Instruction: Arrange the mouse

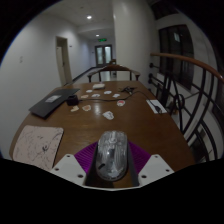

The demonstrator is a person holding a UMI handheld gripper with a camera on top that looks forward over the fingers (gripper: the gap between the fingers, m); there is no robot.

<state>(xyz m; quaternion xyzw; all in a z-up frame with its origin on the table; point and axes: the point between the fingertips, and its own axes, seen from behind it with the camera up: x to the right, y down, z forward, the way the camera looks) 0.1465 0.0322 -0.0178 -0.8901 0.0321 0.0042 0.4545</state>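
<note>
A grey, glossy mouse (111,153) sits between my gripper's fingers (111,172), its nose pointing away over the brown wooden table (130,125). The purple pads (88,158) press against both of its sides, so the fingers are shut on it. It appears held just above the table's near edge. The mouse's rear end is hidden low between the fingers.
A pale printed mat (38,145) lies ahead to the left. A dark laptop (52,101) lies farther left. Small white discs and cards (105,95) are scattered over the far half. A white booklet (157,105) lies at the right. A curved railing (185,95) stands beyond the right edge.
</note>
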